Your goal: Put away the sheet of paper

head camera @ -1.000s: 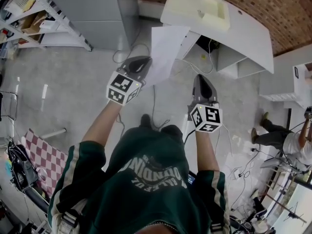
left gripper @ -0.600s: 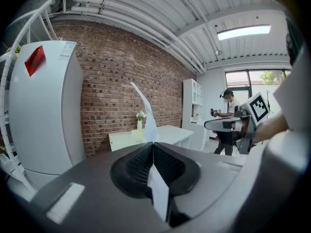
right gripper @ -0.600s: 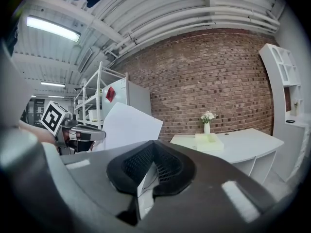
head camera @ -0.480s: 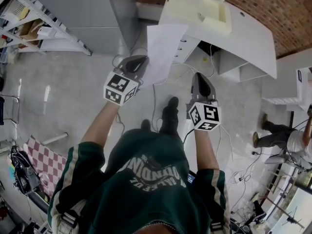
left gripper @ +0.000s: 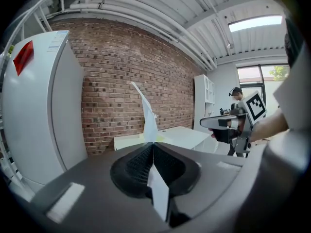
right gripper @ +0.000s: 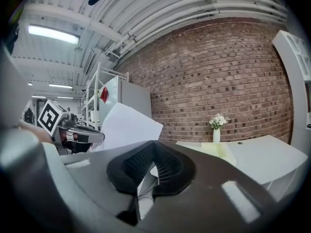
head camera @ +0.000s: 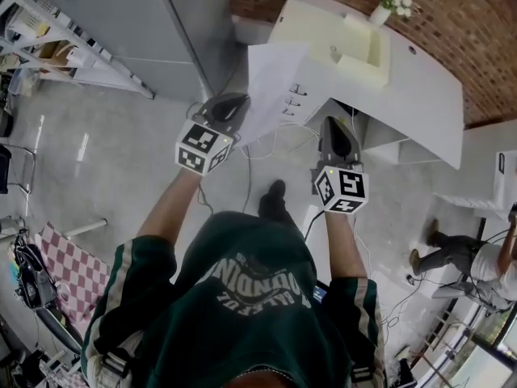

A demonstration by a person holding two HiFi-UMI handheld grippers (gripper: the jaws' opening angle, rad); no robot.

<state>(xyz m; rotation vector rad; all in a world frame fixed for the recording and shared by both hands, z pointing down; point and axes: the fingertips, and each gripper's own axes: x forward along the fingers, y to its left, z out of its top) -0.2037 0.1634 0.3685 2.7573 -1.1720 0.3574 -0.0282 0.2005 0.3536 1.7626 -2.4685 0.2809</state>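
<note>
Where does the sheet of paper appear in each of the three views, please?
Head view: the sheet is upper centre, clamped by the left gripper.
Left gripper view: the sheet is central, edge-on, rising from the shut jaws.
Right gripper view: the sheet is left of centre.
Shared landmark: the brick wall.

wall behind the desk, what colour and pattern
Red-brown brick wall, clearest in the right gripper view.

Both arms outstretched, left tool [head camera: 232,102] clamped on sheet of paper [head camera: 271,79], right tool [head camera: 336,124] closed.
</note>
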